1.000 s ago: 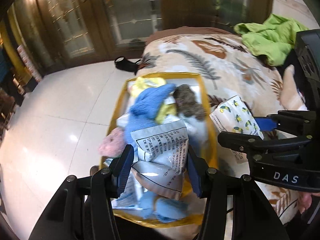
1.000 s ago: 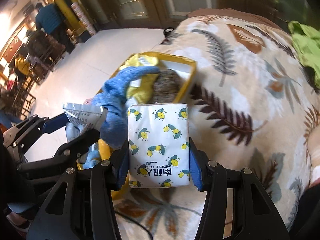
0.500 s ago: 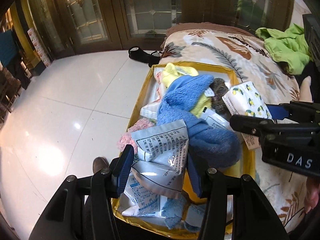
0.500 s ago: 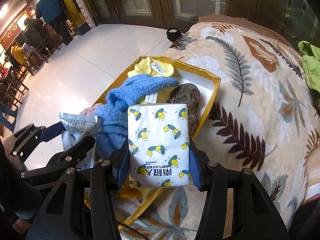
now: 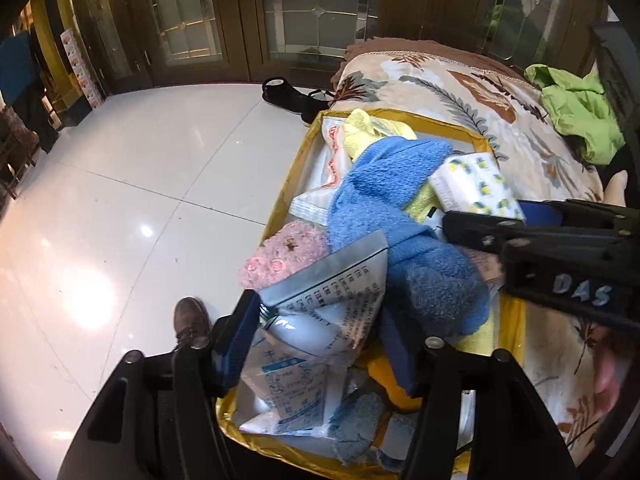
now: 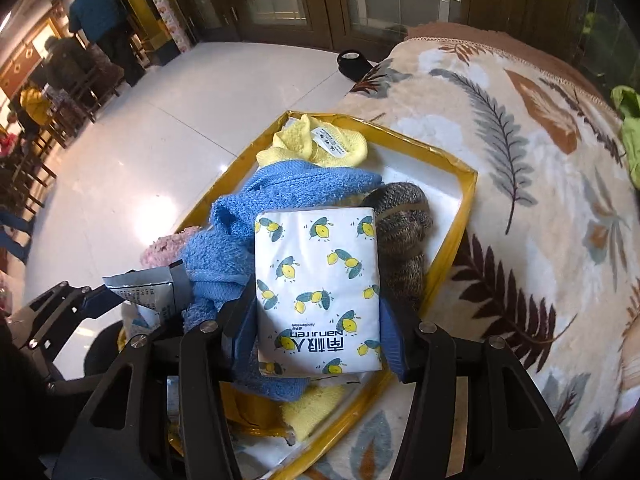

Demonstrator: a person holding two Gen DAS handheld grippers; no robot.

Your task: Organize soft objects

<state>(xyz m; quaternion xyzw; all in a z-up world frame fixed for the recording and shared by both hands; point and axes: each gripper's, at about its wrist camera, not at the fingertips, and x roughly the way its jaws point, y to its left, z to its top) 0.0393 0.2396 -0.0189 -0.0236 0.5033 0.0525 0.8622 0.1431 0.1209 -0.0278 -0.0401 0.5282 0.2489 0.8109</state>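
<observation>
A yellow-rimmed tray (image 5: pixel 289 184) on a leaf-print blanket holds a blue towel (image 5: pixel 392 200), a yellow cloth (image 5: pixel 372 132), a pink plush (image 5: pixel 284 256) and white packets. My left gripper (image 5: pixel 320 312) hangs over the tray's near end. Its jaws are opening around a silver-white packet (image 5: pixel 332 296), and a gap shows at the right pad. My right gripper (image 6: pixel 316 308) is shut on a lemon-print tissue pack (image 6: pixel 316 280) over the blue towel (image 6: pixel 304 184); its jaws are starting to open. A brown knitted item (image 6: pixel 404 236) lies beside the pack.
The tray (image 6: pixel 452 240) sits at the edge of the blanket (image 6: pixel 520 160), above a white tile floor (image 5: pixel 120 220). A green garment (image 5: pixel 576 116) lies at the back right. A black shoe (image 5: pixel 288 96) and a person's brown shoe (image 5: pixel 192 320) are on the floor. People stand far left (image 6: pixel 100 20).
Both grippers moved over the tray. The tissue pack now hangs above the blue towel. The left jaws have widened and the silver packet sits looser between them.
</observation>
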